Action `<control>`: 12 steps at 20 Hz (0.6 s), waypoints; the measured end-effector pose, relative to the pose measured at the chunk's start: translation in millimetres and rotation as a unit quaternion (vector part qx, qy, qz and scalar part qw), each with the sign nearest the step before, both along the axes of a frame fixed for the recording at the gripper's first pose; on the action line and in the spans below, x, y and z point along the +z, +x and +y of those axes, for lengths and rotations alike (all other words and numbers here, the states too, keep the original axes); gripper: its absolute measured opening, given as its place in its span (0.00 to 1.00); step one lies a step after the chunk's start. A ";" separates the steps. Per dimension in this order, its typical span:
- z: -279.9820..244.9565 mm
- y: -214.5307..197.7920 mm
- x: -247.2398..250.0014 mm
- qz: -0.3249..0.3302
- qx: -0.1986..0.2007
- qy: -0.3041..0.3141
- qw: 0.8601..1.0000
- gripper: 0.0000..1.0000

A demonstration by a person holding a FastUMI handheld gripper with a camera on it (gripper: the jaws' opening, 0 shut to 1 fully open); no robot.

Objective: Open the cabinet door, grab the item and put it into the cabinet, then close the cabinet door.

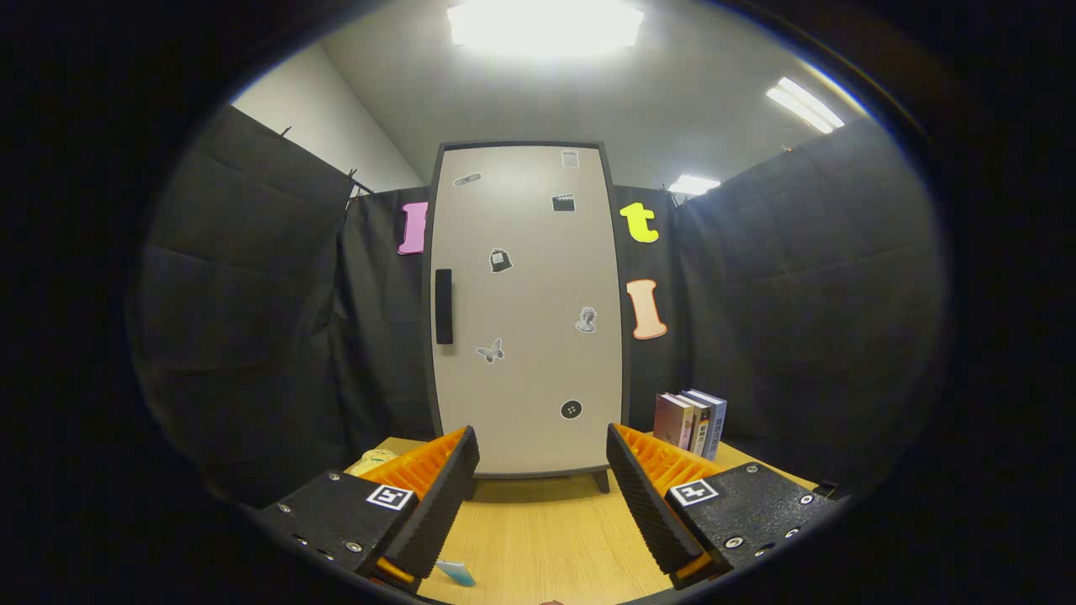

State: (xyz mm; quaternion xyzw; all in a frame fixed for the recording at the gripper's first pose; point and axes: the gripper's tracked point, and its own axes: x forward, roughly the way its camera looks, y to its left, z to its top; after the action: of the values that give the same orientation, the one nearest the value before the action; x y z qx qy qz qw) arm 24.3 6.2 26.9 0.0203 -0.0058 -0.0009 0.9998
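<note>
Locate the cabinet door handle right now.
In the gripper view the handle sits on the left edge of the closed cabinet door, about mid-height, well beyond the open gripper, above and behind its left jaw.

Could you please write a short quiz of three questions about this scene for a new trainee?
1. True or false: the cabinet door is shut.
2. Multiple choice: the books stand A) left of the cabinet, B) right of the cabinet, C) on top of it.
3. Fill in: the gripper has its fingers ____ with nothing between them.

Key:
1. True; the door is flush, with the handle on its left side.
2. B, on the table.
3. open
</note>
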 end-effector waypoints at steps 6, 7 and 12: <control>20.8 43.1 36.6 -0.019 0.029 0.003 0.999 0.95; 24.1 50.8 41.8 -0.022 0.031 0.002 0.999 0.95; 40.4 96.7 70.3 -0.042 0.047 -0.001 0.998 0.95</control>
State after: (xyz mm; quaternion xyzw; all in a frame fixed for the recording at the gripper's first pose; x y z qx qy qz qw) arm 121.0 46.5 97.2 0.0200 -0.0464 0.0467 0.9976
